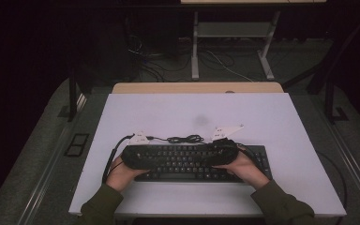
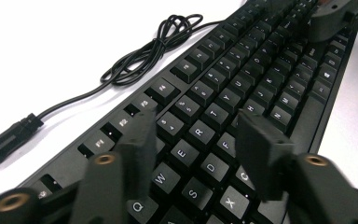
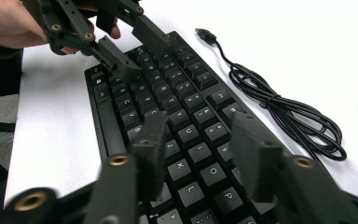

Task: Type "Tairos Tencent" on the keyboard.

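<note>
The keyboard [image 1: 197, 161] lies flat on the near half of the white table [image 1: 281, 122], long edge across my front, with its coiled cable [image 1: 185, 138] on the table just beyond its far edge, at 12 o'clock from the keys. Step in hand, as I judge it: pressing or poking keys with both tools, both poised over the key field. My left gripper [image 2: 200, 135] hovers above the left letter block, jaws parted, nothing between them, pads clear of the keycaps. My right gripper [image 3: 198, 140] hovers over the right letter block, jaws likewise parted and empty. Each points inward toward the other, at 3 and 9 o'clock across the keyboard, hands low at the near edge. Next move calls for lowering one jaw tip squarely onto a single keycap without bridging its neighbours.
</note>
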Motion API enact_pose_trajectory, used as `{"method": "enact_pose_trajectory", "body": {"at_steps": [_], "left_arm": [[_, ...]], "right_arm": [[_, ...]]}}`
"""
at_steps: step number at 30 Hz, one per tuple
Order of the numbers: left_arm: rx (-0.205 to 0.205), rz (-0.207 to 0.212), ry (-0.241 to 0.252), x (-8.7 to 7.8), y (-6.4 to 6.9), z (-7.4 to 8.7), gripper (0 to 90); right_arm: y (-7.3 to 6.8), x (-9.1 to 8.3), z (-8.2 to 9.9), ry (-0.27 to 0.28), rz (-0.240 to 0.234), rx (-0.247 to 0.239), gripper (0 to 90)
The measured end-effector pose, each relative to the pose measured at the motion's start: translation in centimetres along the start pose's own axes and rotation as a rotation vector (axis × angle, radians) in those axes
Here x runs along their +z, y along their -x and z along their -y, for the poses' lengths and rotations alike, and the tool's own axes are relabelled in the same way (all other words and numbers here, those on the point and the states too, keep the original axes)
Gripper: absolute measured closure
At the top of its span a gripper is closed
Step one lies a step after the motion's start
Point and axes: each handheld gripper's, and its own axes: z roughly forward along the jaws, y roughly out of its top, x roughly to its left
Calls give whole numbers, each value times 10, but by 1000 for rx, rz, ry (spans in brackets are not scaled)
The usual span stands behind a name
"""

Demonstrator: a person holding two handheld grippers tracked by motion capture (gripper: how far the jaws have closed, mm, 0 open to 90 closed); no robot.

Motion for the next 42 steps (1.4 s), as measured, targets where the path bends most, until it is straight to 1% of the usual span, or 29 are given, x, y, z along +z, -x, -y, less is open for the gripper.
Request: {"method": "enact_pose_trajectory", "body": {"at_steps": [2,5,8,11,16,22,24,33,37,42], "left_arm": [[-2,-7,1,-1,1,0,396],[-3,-14,12,-3,1,0,355],[-9,-17,22,-4,-1,0,346],[-10,-22,26,-5,-1,0,341],[-9,-25,31,-6,-2,0,321],[-10,-25,36,-6,-2,0,318],[-17,-27,41,-6,-2,0,308],[-14,-29,43,-7,-3,0,228],[-18,-29,49,-7,-3,0,215],[-16,-31,51,-7,-3,0,214]], "right_arm": [[0,0,0,0,-7,-2,632],[-1,1,0,-2,-7,-3,722],[-1,2,-1,1,-22,2,822],[-3,3,-1,-2,-28,-1,888],[-5,7,-1,-16,-42,-5,891],[-10,14,0,-31,-52,-10,891],[-11,16,0,-35,-54,-11,891],[-17,26,1,-57,-69,-20,891],[-20,32,1,-73,-75,-18,891],[-25,40,3,-101,-85,-31,891]]}}
